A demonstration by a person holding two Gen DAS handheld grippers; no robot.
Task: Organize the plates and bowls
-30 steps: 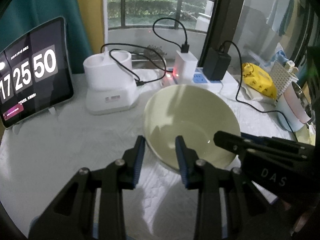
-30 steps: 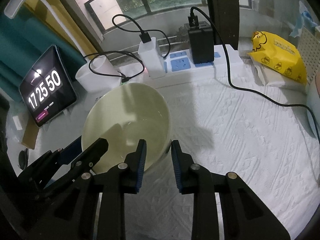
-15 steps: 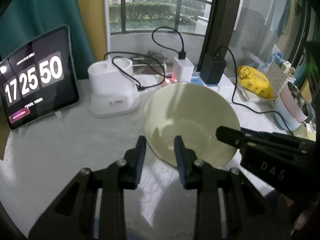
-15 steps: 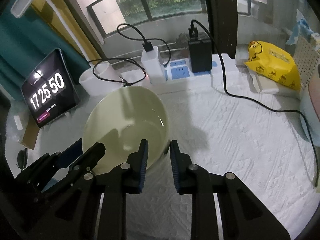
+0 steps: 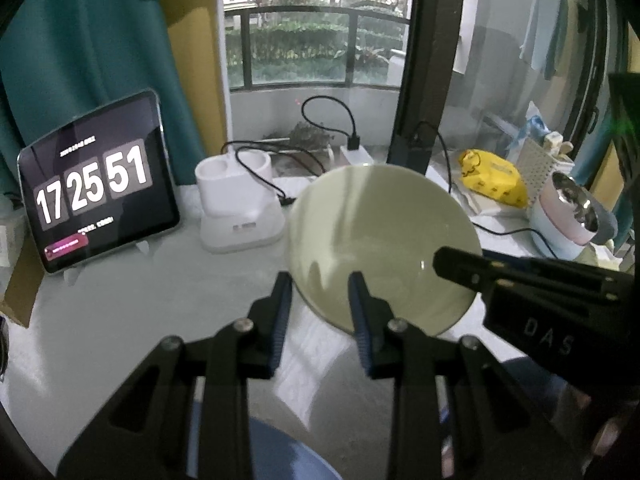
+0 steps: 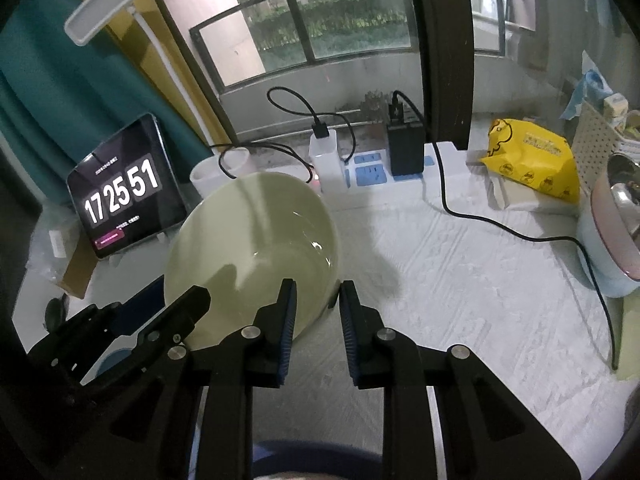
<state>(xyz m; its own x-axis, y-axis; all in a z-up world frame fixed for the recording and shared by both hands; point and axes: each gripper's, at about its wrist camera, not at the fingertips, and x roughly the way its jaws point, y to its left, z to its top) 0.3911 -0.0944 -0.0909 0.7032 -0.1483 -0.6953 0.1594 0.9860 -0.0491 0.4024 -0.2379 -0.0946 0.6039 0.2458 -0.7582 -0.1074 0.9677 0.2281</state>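
A pale green bowl (image 5: 380,240) is held up off the white tablecloth, tilted, between both grippers. My left gripper (image 5: 320,304) is shut on its near-left rim, one finger inside and one outside. My right gripper (image 6: 316,308) is shut on the bowl's (image 6: 256,248) near-right rim in the same way. Each gripper shows in the other's view, the right one (image 5: 520,280) at the bowl's right edge. A blue dish (image 5: 280,456) lies partly hidden below the grippers at the bottom edge; it also shows in the right wrist view (image 6: 312,460).
A tablet clock (image 5: 96,200) stands at the left. A white charging dock (image 5: 240,208), a power strip (image 6: 380,172) with plugs and cables, a yellow packet (image 6: 532,164) and a pink-and-blue pot (image 6: 612,240) line the back and right of the table.
Both grippers have lifted the green bowl up off the table and drawn it nearer, over the blue dish. The table now lies farther below.
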